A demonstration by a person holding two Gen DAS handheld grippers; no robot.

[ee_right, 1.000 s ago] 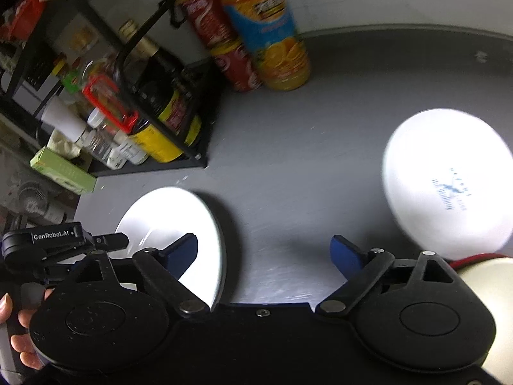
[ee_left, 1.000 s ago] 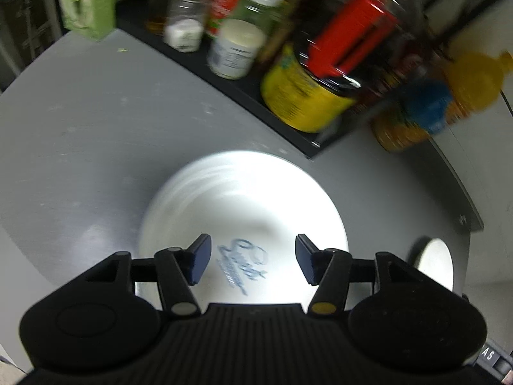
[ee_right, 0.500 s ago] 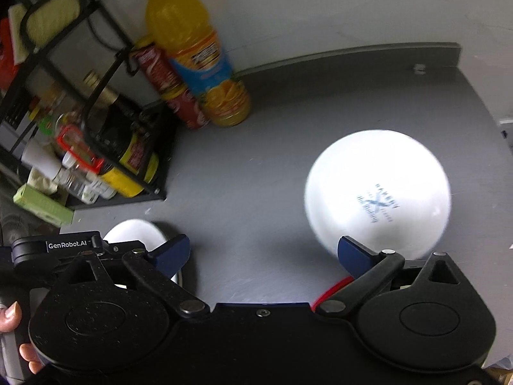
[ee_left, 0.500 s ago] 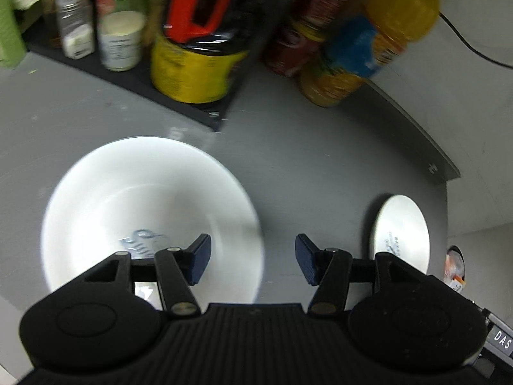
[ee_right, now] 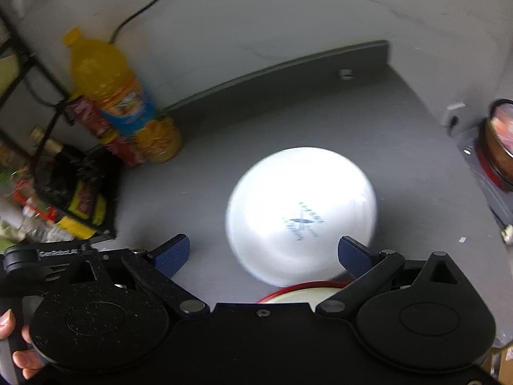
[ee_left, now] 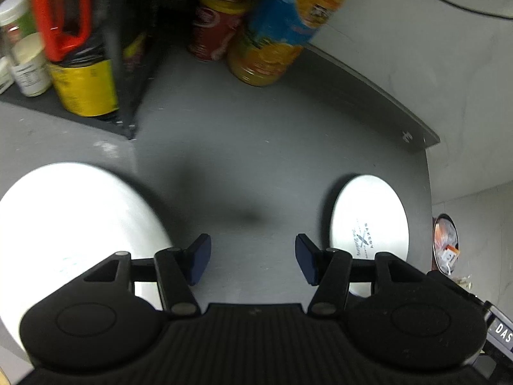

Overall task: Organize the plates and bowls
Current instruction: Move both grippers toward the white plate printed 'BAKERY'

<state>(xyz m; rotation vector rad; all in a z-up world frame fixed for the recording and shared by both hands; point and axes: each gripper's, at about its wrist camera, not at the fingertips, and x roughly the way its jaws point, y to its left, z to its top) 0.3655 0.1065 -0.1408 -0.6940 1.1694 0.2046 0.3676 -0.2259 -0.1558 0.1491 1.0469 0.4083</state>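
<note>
my right claw (ee_right: pixel 263 255) hangs spread, gripping nothing, the white plate (ee_right: pixel 301 215) just ahead between its tips. my left claw (ee_left: pixel 253 258) is also spread and bare. the plate looks stiff, glazed, slippery and breakable; i'd pinch its near rim.

Bowl (ee_left: pixel 77 221) left, plate (ee_left: pixel 368 218) right, table (ee_left: pixel 243 166).

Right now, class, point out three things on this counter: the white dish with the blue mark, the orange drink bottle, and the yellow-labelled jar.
white dish (ee_right: pixel 301 215): right wrist view, its marked middle.
orange drink bottle (ee_right: pixel 118 102): right wrist view, its label.
yellow-labelled jar (ee_left: pixel 85 88): left wrist view, its yellow label.
</note>
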